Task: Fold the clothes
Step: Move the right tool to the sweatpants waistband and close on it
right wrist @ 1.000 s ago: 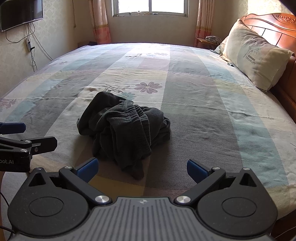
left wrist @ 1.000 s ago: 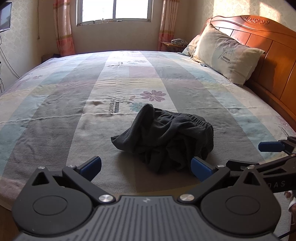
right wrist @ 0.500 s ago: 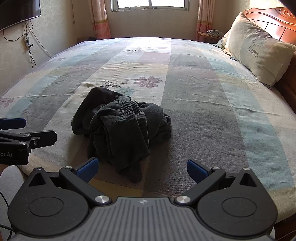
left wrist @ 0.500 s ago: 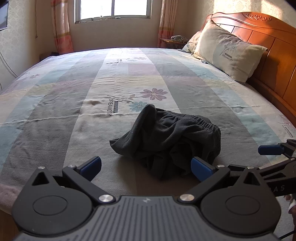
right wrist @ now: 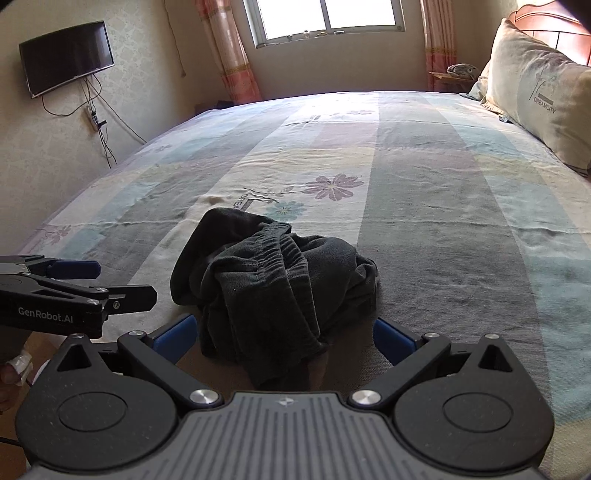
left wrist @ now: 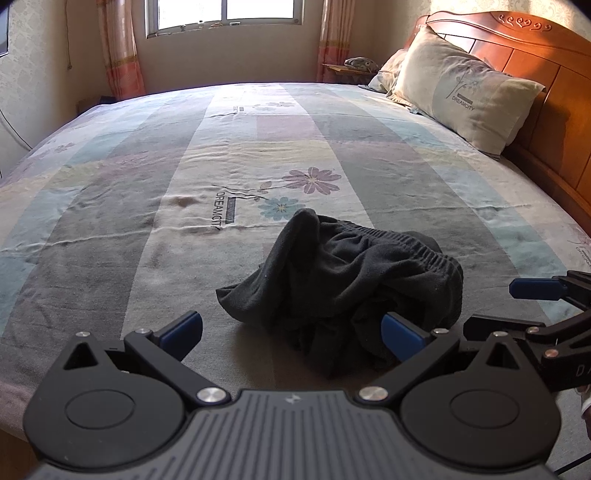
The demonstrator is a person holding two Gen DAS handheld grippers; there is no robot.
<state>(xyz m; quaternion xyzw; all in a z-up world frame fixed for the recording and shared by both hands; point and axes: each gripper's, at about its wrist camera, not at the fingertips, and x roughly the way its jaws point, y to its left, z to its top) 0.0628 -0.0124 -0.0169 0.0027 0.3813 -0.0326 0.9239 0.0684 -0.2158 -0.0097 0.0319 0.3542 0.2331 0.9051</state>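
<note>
Crumpled dark grey fabric garment with elastic waistband (left wrist: 343, 277) lay bunched near front edge of striped floral bed sheet (left wrist: 258, 147). Left gripper (left wrist: 291, 328) and right gripper (right wrist: 282, 334) both spread wide, empty, hovering short of heap. Approach step, likely. Next: find waistband, pinch, spread flat.

Both cameras sat low at bed (left wrist: 332, 155) foot edge, faced along it toward window (right wrist: 328, 18). Left view looked from left, clothes (left wrist: 343, 280) near, right claw (left wrist: 535, 291) at its right edge. Right view shared clothes (right wrist: 273, 280), pillow (right wrist: 543, 107); left claw (right wrist: 77, 269) at left edge.
</note>
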